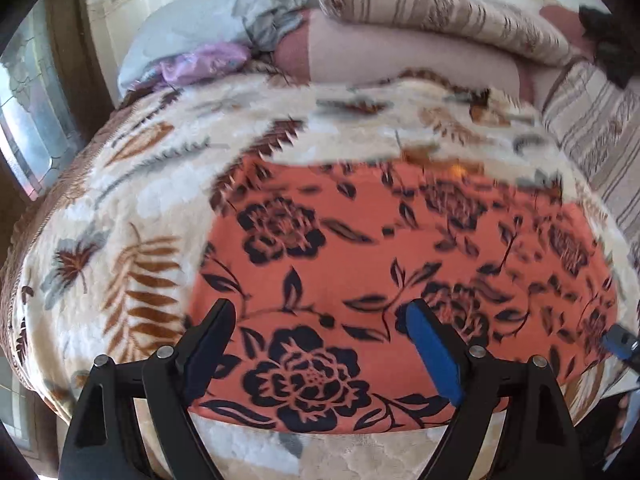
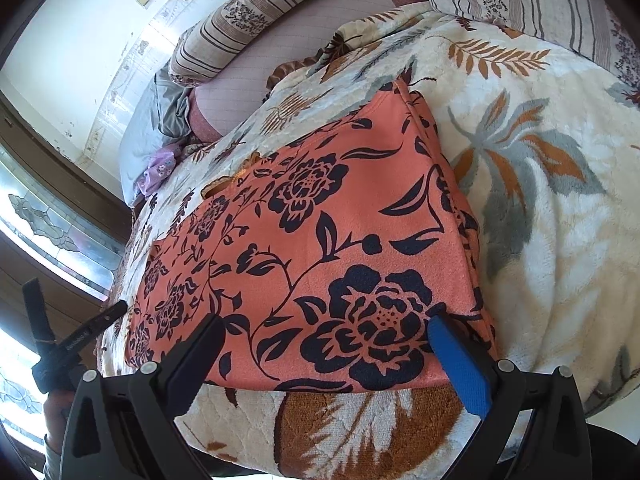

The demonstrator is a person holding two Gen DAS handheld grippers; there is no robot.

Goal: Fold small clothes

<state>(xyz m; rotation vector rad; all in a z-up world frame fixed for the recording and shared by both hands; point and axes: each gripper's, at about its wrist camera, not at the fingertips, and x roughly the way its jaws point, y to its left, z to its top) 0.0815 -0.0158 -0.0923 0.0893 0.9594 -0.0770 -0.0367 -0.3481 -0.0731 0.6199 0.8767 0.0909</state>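
Note:
An orange garment with dark blue flowers (image 1: 360, 264) lies flat on a cream leaf-patterned blanket (image 1: 120, 208). In the right wrist view the same garment (image 2: 320, 240) shows as a folded rectangle with layered edges on its right side. My left gripper (image 1: 320, 308) hovers over the garment's near edge, its jaws wide open with nothing between them. My right gripper (image 2: 326, 322) stands open above the near right part of the cloth, also empty. The other gripper's tip (image 1: 620, 342) shows at the left view's right edge, and the left tool with a hand (image 2: 76, 340) at the right view's left edge.
Striped pillows (image 2: 248, 20) and a pink quilted sheet (image 1: 400, 52) lie at the head of the bed. Grey and purple cloth (image 1: 208, 60) is bunched at the far left. A wall (image 2: 80, 40) and a patterned glass window (image 2: 48, 220) stand to the left of the bed.

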